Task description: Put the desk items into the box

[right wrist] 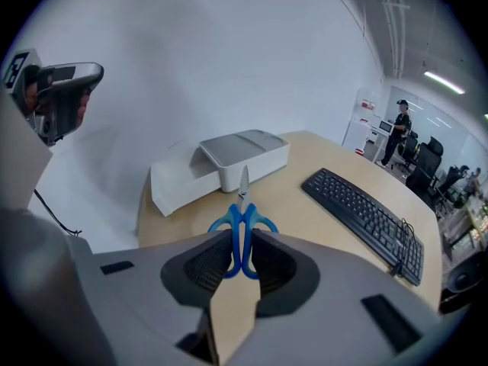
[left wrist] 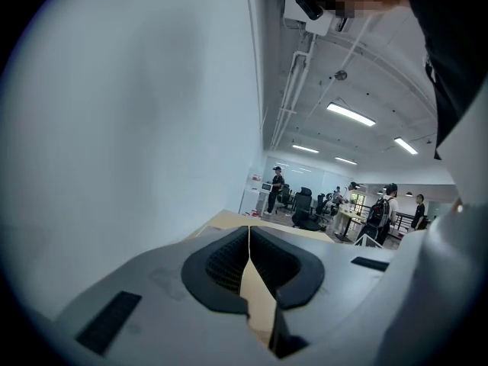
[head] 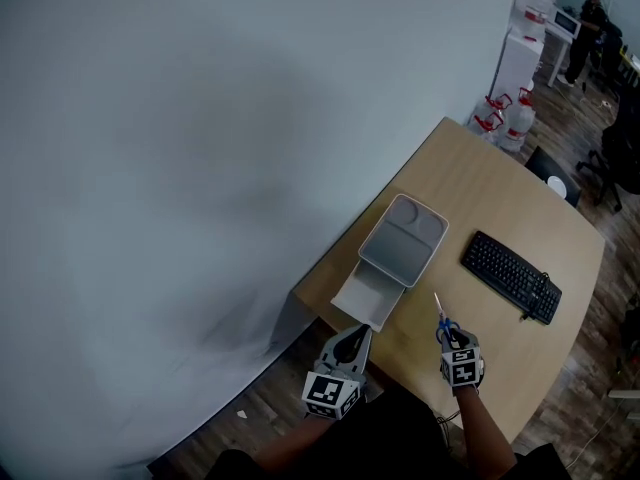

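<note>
My right gripper (head: 452,340) is shut on the blue handles of a pair of scissors (head: 441,320), over the near part of the wooden desk (head: 470,208). In the right gripper view the scissors (right wrist: 244,218) stick out past the right gripper (right wrist: 242,242), blade pointing towards the grey-white box (right wrist: 252,165). The box (head: 385,258) stands open near the desk's left edge, with a white flap (head: 366,296) lying at its near end. My left gripper (head: 352,344) hangs off the desk's near corner. In its own view the left gripper (left wrist: 249,239) is shut with nothing between the jaws.
A black keyboard (head: 512,276) lies to the right of the box, its cable at the near end. A small white round object (head: 557,186) sits at the desk's far right edge. Water jugs (head: 505,118) stand on the floor beyond. A white wall runs along the left.
</note>
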### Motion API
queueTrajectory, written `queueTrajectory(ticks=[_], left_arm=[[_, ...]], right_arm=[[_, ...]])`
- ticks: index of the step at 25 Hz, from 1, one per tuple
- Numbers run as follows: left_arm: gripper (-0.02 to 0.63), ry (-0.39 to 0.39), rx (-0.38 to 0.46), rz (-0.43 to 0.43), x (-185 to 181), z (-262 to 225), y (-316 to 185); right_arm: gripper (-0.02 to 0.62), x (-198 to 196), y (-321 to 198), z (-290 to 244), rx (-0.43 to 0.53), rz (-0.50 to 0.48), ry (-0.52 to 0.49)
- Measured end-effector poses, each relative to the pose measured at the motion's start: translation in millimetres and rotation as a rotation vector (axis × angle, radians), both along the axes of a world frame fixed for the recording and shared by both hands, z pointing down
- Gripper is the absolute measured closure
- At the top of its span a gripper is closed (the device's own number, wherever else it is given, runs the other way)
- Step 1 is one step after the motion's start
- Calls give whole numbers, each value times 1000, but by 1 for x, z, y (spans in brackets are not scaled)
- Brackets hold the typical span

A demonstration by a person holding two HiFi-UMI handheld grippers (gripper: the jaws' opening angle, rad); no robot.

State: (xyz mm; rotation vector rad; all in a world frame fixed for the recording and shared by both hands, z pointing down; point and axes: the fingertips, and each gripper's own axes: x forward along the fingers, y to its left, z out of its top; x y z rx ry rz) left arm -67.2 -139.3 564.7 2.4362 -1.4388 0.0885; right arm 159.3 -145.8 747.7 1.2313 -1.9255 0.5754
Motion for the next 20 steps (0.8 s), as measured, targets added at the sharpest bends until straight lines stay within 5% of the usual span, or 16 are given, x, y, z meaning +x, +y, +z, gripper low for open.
queueTrajectory(ticks=[20], left_arm=[[588,2,17,-192,-139,-3,23]], right_arm=[[457,-167,-31,24,-9,-213,-20]])
